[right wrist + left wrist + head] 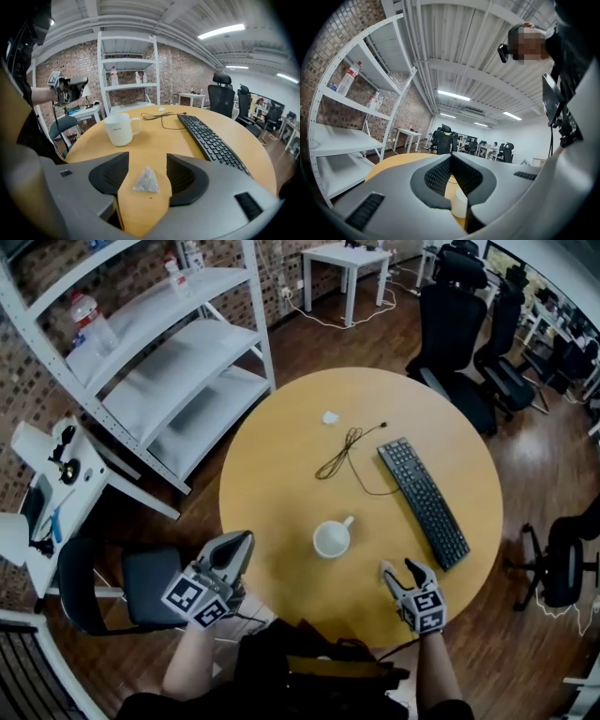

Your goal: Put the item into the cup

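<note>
A white mug stands upright near the middle of the round wooden table; in the right gripper view the mug is ahead and to the left. A small pyramid-shaped tea bag lies on the table between the jaws of my right gripper, whose pads stand apart from it on both sides. That right gripper is open at the table's near edge, right of the mug. My left gripper is held at the near left edge, its fingertips together and nothing between them. The left gripper view shows the left gripper with the mug beyond it.
A black keyboard lies at the right of the table, and a black cable is behind the mug. A small white object sits near the far edge. White shelving stands at the left and office chairs at the far right.
</note>
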